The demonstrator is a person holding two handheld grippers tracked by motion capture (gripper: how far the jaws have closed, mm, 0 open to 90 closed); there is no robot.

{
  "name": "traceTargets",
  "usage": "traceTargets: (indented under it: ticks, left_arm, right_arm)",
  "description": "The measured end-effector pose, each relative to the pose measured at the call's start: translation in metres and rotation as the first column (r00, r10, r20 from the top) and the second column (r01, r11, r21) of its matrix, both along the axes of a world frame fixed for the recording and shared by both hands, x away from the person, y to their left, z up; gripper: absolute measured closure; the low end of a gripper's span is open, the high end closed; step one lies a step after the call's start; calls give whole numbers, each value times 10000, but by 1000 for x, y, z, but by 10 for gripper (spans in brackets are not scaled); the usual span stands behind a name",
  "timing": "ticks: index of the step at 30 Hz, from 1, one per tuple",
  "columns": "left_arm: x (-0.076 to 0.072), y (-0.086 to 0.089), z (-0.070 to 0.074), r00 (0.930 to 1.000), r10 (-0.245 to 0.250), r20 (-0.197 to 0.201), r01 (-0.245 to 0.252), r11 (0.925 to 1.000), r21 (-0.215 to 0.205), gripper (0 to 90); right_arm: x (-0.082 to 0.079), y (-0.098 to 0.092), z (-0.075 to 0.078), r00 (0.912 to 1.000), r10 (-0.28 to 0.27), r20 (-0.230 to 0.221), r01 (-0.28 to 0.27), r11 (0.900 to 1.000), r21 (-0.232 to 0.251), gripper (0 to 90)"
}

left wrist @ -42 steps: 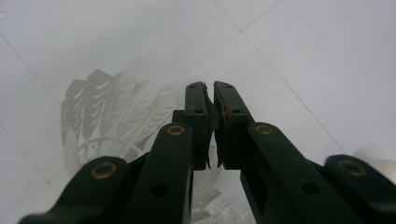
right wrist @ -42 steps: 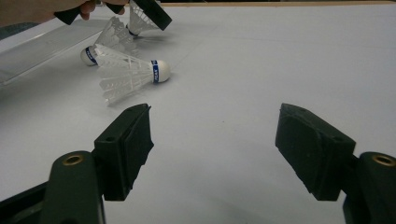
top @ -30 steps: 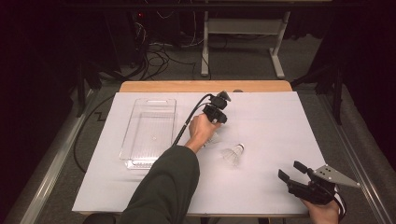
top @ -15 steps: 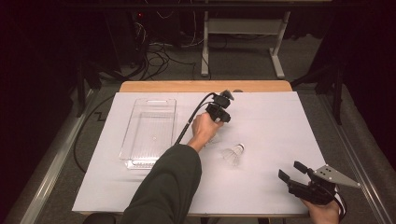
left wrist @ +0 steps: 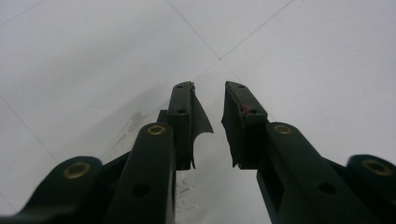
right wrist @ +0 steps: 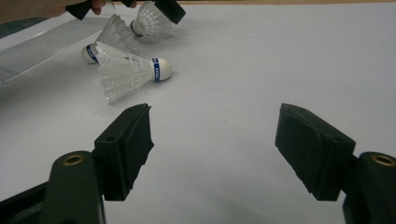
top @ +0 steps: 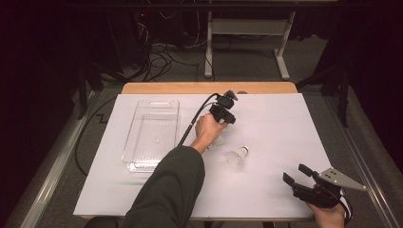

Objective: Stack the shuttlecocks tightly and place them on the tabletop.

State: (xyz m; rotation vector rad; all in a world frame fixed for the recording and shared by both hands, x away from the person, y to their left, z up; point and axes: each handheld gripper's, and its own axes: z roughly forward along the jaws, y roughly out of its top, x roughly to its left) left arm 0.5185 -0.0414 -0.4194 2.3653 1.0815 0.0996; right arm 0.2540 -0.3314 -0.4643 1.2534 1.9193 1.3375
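Three white shuttlecocks lie mid-table. One shuttlecock (top: 238,156) (right wrist: 133,71) rests on its side, apart from the others. A second shuttlecock (right wrist: 108,41) lies by my left hand. The third shuttlecock (right wrist: 150,21) sits between the black fingertips (right wrist: 169,10) of my left gripper (top: 222,116) (left wrist: 208,93), which points down at the table. Its jaws have just been opening, and the pads stand off the shuttlecock with a gap. My right gripper (top: 304,183) (right wrist: 212,149) rests near the table's front right corner, jaws spread wide, nothing between them.
A clear plastic tray (top: 151,102) (right wrist: 42,44) stands left of the shuttlecocks. White paper (top: 285,128) covers the table, with a wooden edge (top: 209,88) at the back. Cables and a desk frame (top: 247,28) lie on the floor beyond.
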Motion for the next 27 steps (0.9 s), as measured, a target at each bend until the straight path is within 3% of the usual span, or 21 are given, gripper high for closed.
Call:
traceTargets:
  ticks: [18, 27]
  left_arm:
    - [-9, 5, 15, 9986, -142, 514, 155, 9996, -249, 612]
    - [-15, 12, 19, 9982, 24, 596, -17, 9999, -132, 539]
  right_arm:
    - [0, 0, 0, 10000, -15, -32, 15, 10000, 10, 277]
    - [-1, 1, 0, 10000, 0, -10, 0, 10000, -16, 277]
